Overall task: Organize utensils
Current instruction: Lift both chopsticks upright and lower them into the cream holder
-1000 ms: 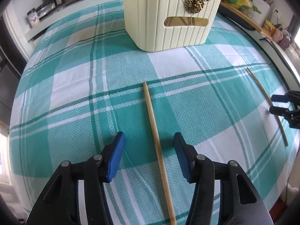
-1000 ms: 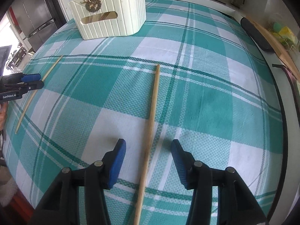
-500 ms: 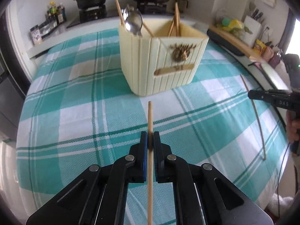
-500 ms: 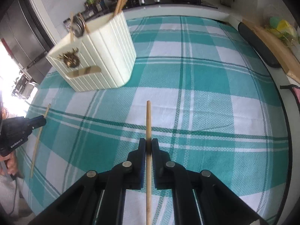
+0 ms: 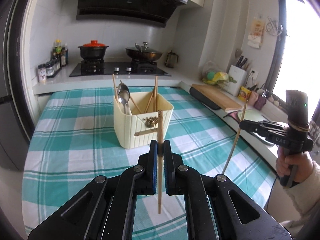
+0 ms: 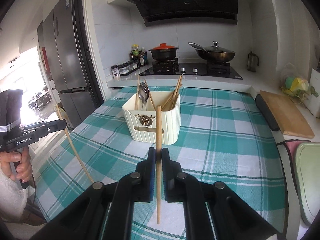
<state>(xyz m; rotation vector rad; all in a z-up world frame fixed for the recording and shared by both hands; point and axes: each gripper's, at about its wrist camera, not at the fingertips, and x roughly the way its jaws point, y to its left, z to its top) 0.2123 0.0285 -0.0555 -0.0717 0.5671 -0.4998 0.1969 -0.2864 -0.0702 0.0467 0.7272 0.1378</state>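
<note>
Two chopsticks are off the cloth, one clenched in each tool. At far left stands the steel refrigerator [image 6: 66, 56], then the spice jars and bottles [image 5: 53, 64] on the back counter, the red-lidded pot [image 5: 93, 50] and the lidded wok [image 5: 143, 53] on the hob. On the bench [image 5: 80, 124], covered in teal plaid, sits the cream holder [image 5: 140, 124], already stocked with spoons [image 5: 123, 96] in its left compartment and several chopsticks [image 5: 153, 98] in its right — nothing lies between it and either tool. Further right, a cutting board [image 5: 217, 97] and a knife block [image 5: 237, 80] line the side counter.

The left tool [image 5: 160, 150] grips its chopstick [image 5: 160, 128] near the middle; the stick stands almost upright, long axis vertical, upper tip overlapping the holder's front wall in the left wrist view, lower end hanging below the pads. The right tool [image 6: 158, 156] pinches the second chopstick [image 6: 158, 128] the same way — upright, leaning slightly, top toward the holder's rim. Seen from the left wrist camera, that second stick slants, upper end tipped rightward. Both sticks hang above the bench, well short of the holder.
</note>
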